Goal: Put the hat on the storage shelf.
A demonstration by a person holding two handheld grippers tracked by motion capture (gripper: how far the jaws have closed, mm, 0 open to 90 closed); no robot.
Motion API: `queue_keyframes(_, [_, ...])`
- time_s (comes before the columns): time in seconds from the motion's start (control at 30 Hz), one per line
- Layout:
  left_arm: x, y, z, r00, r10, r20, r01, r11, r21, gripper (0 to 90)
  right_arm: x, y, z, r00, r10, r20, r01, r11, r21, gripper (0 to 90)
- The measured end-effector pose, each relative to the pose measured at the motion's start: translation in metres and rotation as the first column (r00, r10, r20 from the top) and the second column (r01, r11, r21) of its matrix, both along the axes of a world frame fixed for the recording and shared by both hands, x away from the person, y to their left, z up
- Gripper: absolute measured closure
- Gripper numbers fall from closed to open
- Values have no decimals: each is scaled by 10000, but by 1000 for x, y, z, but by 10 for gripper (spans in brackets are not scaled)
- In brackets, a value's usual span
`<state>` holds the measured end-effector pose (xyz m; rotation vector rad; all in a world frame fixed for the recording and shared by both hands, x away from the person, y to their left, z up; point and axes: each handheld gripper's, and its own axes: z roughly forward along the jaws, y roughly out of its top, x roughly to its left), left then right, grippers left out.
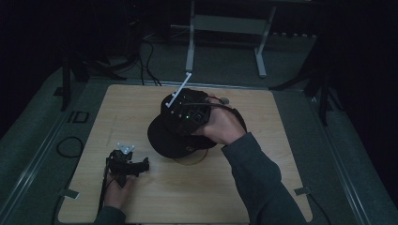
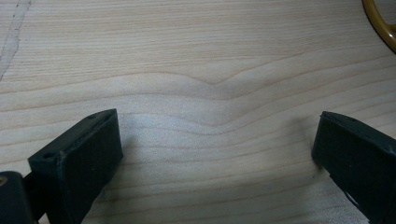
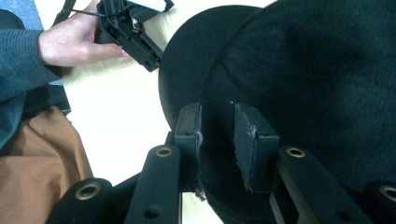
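Observation:
A black cap [image 1: 162, 138] lies on the wooden table [image 1: 263, 122] near its middle. My right gripper [image 1: 187, 115] rests on top of the cap's crown, held by a hand in a grey sleeve. In the right gripper view this gripper [image 3: 217, 126] is shut on a fold of the cap [image 3: 317, 84], where the crown meets the brim. My left gripper [image 1: 141, 165] lies low at the table's front left, pointing right toward the cap, a short gap away. Its jaws stand wide apart over bare wood, so the left gripper [image 2: 217, 140] is open and holds nothing.
A thin yellow ring [image 1: 190, 161] peeks out from under the cap's near edge and shows as a yellow ring [image 2: 380, 23] in the left gripper view. A white frame [image 1: 190, 51] and cables [image 1: 148, 61] are on the floor beyond the table.

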<state>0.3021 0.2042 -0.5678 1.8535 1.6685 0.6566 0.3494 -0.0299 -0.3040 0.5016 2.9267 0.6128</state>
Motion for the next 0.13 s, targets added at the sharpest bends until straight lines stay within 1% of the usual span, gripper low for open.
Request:
queue_keyframes(0.1, [0,0,0,10000,11,7,-11,10000,-5,12,-1,-4,-1,10000,-26,-26,26,10000,4,710])
queue_keyframes(0.13, [0,0,0,10000,9,3,-9,10000,-1,12,-3,-10,-3,10000,-39,-30,39,10000,32,698])
